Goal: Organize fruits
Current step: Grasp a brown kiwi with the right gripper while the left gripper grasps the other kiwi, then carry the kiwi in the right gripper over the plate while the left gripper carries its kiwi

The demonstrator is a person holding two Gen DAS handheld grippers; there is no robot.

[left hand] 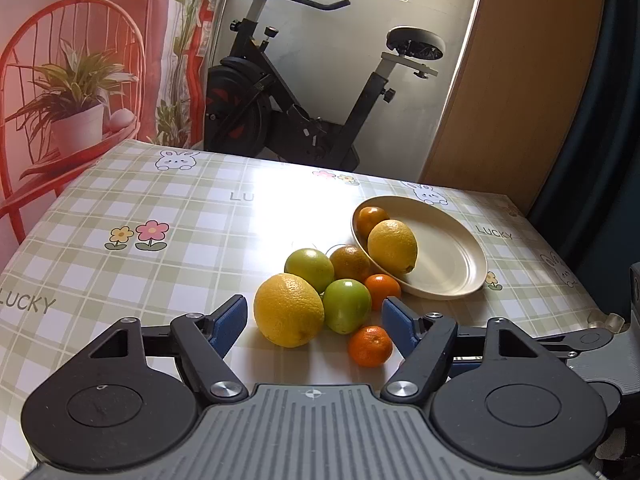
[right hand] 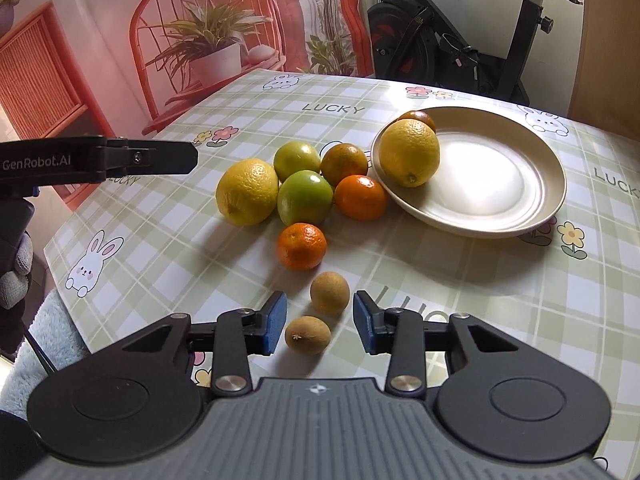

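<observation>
two fruits sit in the plate (right hand: 520, 216): a lemon (right hand: 409, 152) and a dark orange (right hand: 420, 118). eight wait on the desk (right hand: 440, 300) beside it, judged mostly undone. left gripper (left hand: 314, 322) and right gripper (right hand: 320, 320): fingers spread, holding nothing.

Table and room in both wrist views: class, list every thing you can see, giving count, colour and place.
Plate: one, cream, right side of table.
Lemons: two, yellow; one in plate, one on table.
Green fruits: two, beside table lemon.
Oranges: four; one dark in plate, three on table.
Brown fruits: two, nearest right gripper.
Tablecloth: one, green checked.
Exercise bike: one, black, behind table.
Left gripper: open.
Right gripper: open.
</observation>
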